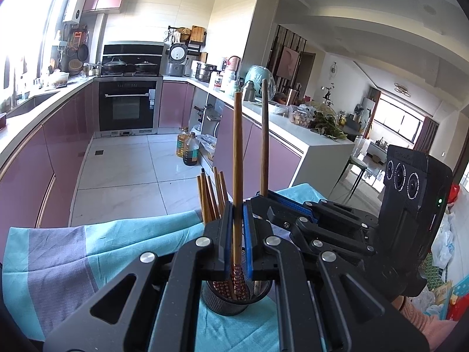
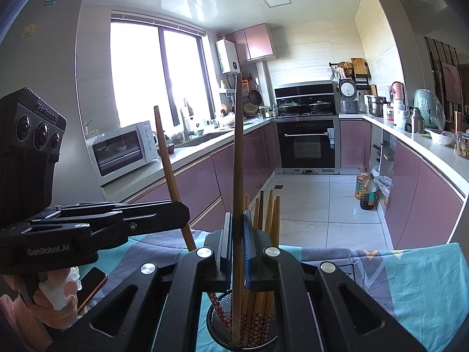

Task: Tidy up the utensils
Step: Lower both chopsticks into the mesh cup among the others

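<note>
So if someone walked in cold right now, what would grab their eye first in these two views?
Two long chopsticks standing nearly upright in the foreground: the left claw is shut on one chopstick, the right claw on the other chopstick. Both lower ends dip into the black mesh cup on the blue cloth, where more chopsticks stand.

We see a U-shaped kitchen with mauve cabinet fronts (image 2: 410, 193), pale countertops (image 2: 425, 143), glossy white floor tiles (image 1: 123, 164), a black built-in oven (image 2: 306, 143), a white microwave (image 2: 123, 149), a bright, overexposed window (image 2: 158, 73), perhaps a living room (image 1: 390, 117) beyond.
</note>
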`<control>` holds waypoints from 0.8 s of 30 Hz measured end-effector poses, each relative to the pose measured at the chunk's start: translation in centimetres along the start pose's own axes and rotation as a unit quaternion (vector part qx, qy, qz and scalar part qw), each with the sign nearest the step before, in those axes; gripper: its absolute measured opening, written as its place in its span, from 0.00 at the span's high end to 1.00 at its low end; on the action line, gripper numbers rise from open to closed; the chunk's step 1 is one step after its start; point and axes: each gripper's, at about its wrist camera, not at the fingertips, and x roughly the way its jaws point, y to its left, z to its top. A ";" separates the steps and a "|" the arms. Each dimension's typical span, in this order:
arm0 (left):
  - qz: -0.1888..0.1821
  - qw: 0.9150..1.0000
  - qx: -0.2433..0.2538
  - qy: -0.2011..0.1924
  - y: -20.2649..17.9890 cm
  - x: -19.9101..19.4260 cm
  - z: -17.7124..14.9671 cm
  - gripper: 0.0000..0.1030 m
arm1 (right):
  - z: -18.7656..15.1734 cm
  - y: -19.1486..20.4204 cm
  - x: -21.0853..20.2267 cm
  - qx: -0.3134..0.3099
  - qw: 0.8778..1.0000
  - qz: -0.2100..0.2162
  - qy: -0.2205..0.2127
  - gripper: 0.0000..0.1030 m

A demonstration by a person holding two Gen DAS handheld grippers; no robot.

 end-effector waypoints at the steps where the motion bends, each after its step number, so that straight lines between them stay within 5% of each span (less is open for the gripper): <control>1: 0.000 1.000 -0.001 0.000 0.1 0.0 0.1 0.93 | 0.0 0.0 0.0 0.001 1.000 0.000 0.000 0.94; 24: 0.014 0.999 0.005 0.034 0.1 2.4 -0.9 0.93 | -2.0 -0.6 2.0 0.007 1.000 -0.018 0.020 0.94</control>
